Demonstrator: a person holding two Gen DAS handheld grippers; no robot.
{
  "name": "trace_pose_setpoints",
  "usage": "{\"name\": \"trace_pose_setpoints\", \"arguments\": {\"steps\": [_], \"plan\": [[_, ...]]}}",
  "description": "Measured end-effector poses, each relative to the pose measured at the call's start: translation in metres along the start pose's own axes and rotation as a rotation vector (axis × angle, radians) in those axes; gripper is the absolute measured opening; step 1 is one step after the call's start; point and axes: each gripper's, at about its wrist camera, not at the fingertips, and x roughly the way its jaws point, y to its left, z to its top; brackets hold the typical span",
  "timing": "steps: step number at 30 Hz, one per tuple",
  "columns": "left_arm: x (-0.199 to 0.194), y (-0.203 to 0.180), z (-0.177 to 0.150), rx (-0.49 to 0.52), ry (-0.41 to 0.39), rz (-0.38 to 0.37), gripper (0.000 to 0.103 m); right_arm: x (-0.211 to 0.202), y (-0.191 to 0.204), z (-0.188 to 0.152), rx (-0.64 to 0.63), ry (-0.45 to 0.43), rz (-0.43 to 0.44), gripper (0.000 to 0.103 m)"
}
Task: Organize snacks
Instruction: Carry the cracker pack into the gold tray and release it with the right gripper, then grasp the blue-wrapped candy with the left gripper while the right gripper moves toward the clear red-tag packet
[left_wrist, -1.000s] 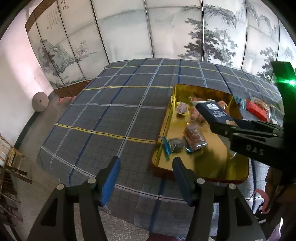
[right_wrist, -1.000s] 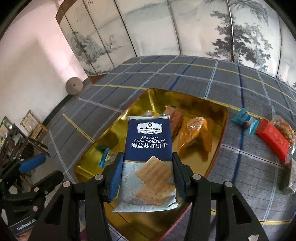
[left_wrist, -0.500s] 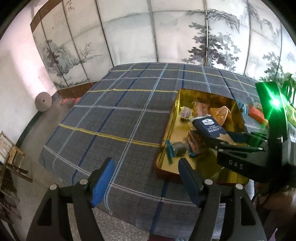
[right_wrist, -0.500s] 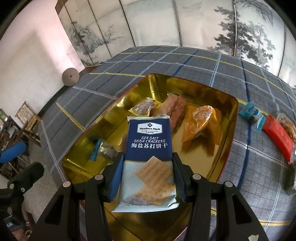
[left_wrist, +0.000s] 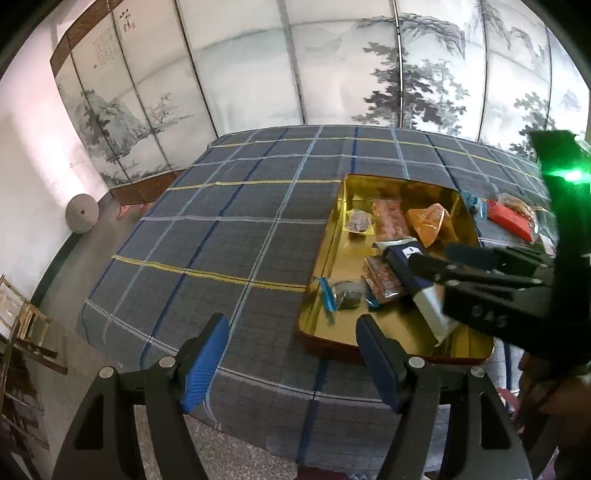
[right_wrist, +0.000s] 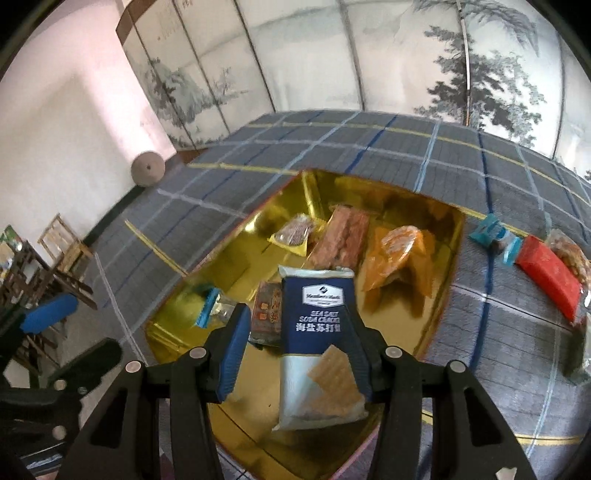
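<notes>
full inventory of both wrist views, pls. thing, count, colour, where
tablecloth: 1, grey-blue plaid, over the table
tin: 1, gold inside, on the cloth
packets in tin: 5, yellow-edged, two red-brown, orange, teal-edged
cracker pack: 1, navy and white, over the tin between the right gripper's fingers
packets on cloth: at least 3, teal, red, clear, beside the tin
folding screen: 1, pale painted, behind the table
stone disc: 1, grey, on the floor by the wall
wooden chairs: count unclear, brown, floor
left gripper: black, blue pads, just opened wider, empty
right gripper: black, blue pads, grip unclear
</notes>
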Motion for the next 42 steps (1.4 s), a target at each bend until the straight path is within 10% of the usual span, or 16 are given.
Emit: {"name": "trace_pose_setpoints", "arguments": {"steps": [9, 24, 42], "plan": [[-0.004, -0.014, -0.001, 0.043, 0.002, -0.035, 0.073, -0.054, -0.04, -0.023, 0.047, -0.112, -0.084, 0.051], [-0.017, -0.078, 0.036, 0.181, 0.003, -0.303, 0.073, -0.153, -0.235, -0.118, 0.281, -0.104, -0.585, 0.057], [0.111, -0.249, 0.177, 0.605, 0.136, -0.388, 0.073, -0.164, -0.286, -0.152, 0.414, -0.164, -0.472, 0.059]]}}
